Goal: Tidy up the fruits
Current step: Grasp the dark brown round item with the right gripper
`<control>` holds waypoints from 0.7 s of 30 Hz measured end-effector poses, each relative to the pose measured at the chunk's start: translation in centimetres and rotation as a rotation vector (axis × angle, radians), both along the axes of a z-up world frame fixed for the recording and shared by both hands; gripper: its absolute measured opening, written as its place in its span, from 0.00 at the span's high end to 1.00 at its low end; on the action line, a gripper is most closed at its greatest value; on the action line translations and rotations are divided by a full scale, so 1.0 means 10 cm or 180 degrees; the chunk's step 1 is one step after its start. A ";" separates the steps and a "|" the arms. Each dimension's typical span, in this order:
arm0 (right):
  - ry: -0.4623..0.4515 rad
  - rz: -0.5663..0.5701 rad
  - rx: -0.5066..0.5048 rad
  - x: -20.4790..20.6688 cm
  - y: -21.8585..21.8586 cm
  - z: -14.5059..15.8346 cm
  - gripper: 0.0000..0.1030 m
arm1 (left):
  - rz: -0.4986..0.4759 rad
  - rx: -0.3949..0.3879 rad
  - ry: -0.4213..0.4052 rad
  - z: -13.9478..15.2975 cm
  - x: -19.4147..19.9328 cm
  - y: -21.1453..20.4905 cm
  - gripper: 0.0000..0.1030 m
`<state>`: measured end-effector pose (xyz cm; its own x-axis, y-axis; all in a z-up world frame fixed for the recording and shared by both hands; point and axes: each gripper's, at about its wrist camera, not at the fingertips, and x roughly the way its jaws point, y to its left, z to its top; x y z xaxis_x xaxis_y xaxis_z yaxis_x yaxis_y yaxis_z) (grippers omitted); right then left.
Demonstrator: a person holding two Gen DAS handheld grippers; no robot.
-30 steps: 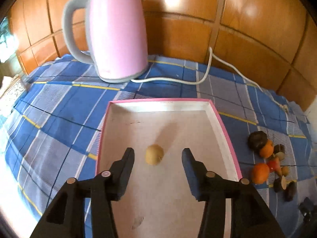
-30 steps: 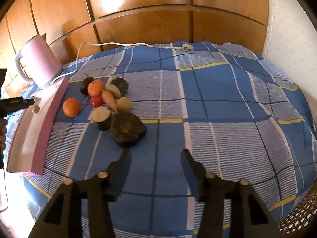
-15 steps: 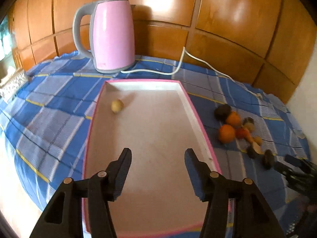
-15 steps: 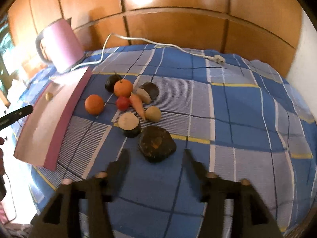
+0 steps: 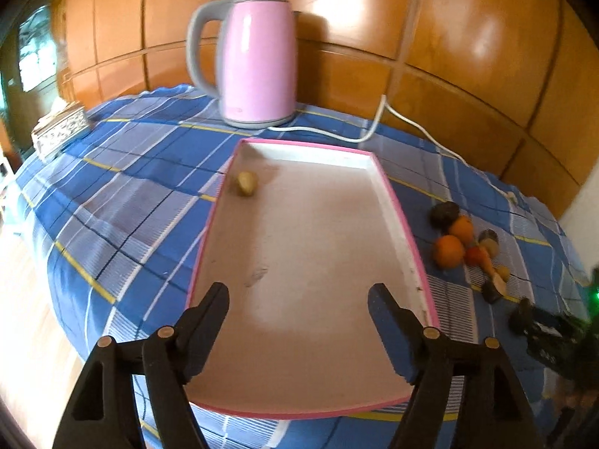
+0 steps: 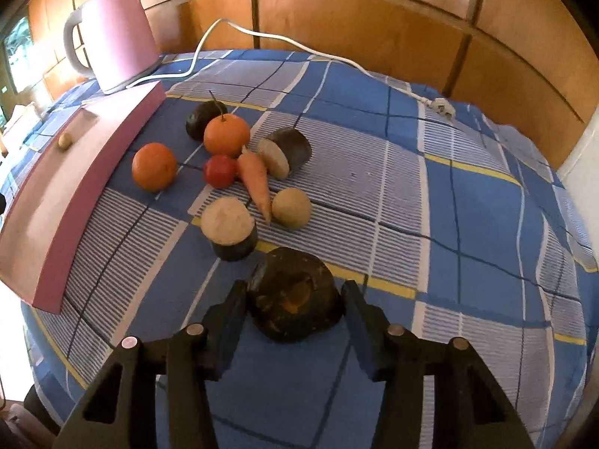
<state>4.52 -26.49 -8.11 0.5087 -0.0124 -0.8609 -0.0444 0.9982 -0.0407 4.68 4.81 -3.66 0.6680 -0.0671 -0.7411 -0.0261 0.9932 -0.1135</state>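
My right claw (image 6: pixel 295 293) stands apart around the dark squash (image 6: pixel 295 299) at six o'clock, so I should close squarely before carrying it to the tray (image 6: pixel 93 191) at nine.

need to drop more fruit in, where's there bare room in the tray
The pink-rimmed white tray is bare except one small yellowish fruit near its far-left corner. The crowded patch is the produce cluster around the orange carrot, beside the tray's right wall.
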 end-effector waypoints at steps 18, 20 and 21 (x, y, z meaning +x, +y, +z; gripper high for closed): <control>-0.0126 0.0602 0.0516 -0.21 0.64 0.42 0.50 | 0.0132 -0.0053 -0.0137 0.06 -0.08 0.16 0.21; -0.0066 0.0760 0.0628 -0.12 0.84 0.41 0.50 | 0.0156 -0.0050 -0.0144 0.06 -0.09 0.21 0.21; -0.0044 0.0816 0.0659 -0.09 0.92 0.41 0.50 | 0.0164 -0.0047 -0.0143 0.05 -0.09 0.22 0.21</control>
